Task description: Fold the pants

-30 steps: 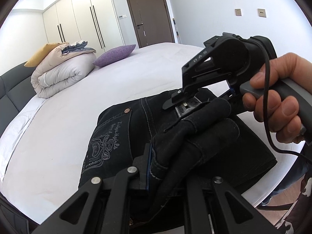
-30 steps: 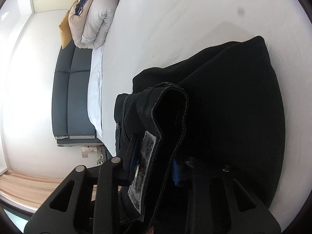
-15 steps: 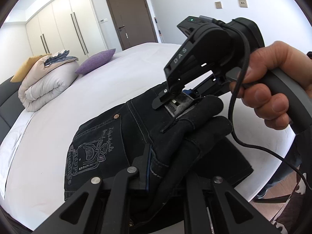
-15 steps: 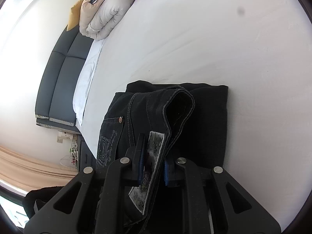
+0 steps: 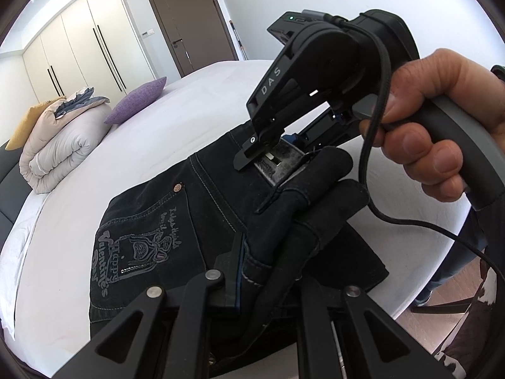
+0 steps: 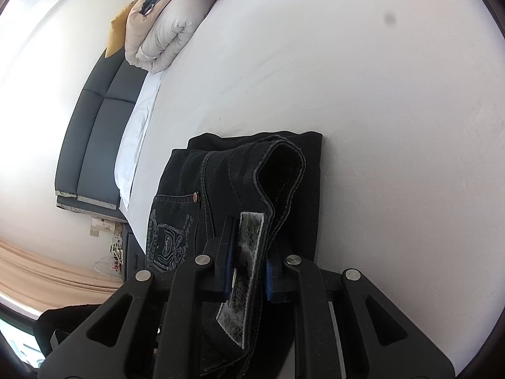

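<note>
Black denim pants (image 5: 164,221) with a grey embroidered back pocket lie partly folded on the white bed (image 5: 195,107). My left gripper (image 5: 252,271) is shut on a bunched fold of the waistband. My right gripper (image 6: 247,259) is shut on the waistband at the grey inner label (image 6: 246,252) and also shows in the left wrist view (image 5: 268,154), held by a bare hand (image 5: 442,120). Both grippers hold the waist end lifted above the folded legs (image 6: 303,189).
A rolled beige duvet (image 5: 63,139), a purple pillow (image 5: 139,99) and a yellow pillow (image 5: 22,126) lie at the bed's far end. A dark headboard (image 6: 91,126) runs along the bed. Wardrobes (image 5: 79,50) and a brown door (image 5: 189,19) stand behind. The bed edge and floor (image 5: 442,284) are to the right.
Both grippers have lifted the waist end and carried it over the folded legs. The right gripper has risen and tilted, and the pants look more compact.
</note>
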{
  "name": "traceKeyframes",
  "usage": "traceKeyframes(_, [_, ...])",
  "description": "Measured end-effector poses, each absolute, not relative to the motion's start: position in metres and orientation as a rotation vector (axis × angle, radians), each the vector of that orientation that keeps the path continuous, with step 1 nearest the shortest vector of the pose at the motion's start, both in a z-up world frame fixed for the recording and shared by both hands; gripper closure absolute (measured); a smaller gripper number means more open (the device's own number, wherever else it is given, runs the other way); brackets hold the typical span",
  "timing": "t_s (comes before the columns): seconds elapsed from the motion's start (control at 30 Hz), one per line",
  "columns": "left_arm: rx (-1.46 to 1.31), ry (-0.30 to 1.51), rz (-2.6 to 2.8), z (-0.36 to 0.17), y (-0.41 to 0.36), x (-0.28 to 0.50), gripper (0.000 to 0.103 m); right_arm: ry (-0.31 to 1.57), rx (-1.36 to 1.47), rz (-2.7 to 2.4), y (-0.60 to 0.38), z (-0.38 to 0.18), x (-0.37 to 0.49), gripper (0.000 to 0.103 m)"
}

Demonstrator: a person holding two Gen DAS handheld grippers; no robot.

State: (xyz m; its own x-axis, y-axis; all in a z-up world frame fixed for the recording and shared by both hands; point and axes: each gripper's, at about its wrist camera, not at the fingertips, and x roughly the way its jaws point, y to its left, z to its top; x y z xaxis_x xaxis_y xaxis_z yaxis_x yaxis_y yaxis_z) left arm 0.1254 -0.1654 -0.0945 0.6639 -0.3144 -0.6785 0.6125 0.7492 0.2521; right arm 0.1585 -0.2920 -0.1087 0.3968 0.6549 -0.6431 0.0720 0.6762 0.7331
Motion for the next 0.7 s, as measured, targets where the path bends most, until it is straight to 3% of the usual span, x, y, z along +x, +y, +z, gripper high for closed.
traceKeyframes(0.33, [0.491,0.686,-0.541,-0.107,-0.164,0.126,0.085,1.122,0.816,0.427,-0.285,-0.128,0.160,0.089])
traceKeyframes(0.37, [0.467,0.697,-0.555,-0.105,-0.161,0.126,0.076,1.121,0.825,0.430,-0.285,-0.128,0.160,0.088])
traceKeyframes(0.4, [0.427,0.711,-0.588,-0.100,-0.156,0.126,0.057,1.123,0.830,0.430,-0.285,-0.127,0.161,0.087])
traceKeyframes(0.43, [0.399,0.718,-0.608,-0.096,-0.151,0.125,0.046,1.124,0.832,0.428,-0.286,-0.126,0.161,0.085])
traceKeyframes(0.47, [0.379,0.715,-0.616,-0.094,-0.148,0.122,0.027,1.119,0.833,0.425,-0.287,-0.124,0.160,0.080])
traceKeyframes(0.5, [0.358,0.707,-0.625,-0.090,-0.142,0.117,0.016,1.106,0.830,0.415,-0.290,-0.121,0.159,0.078])
traceKeyframes(0.7, [0.189,0.693,-0.648,-0.058,-0.090,0.111,0.018,1.034,0.820,0.338,-0.312,-0.099,0.138,0.066])
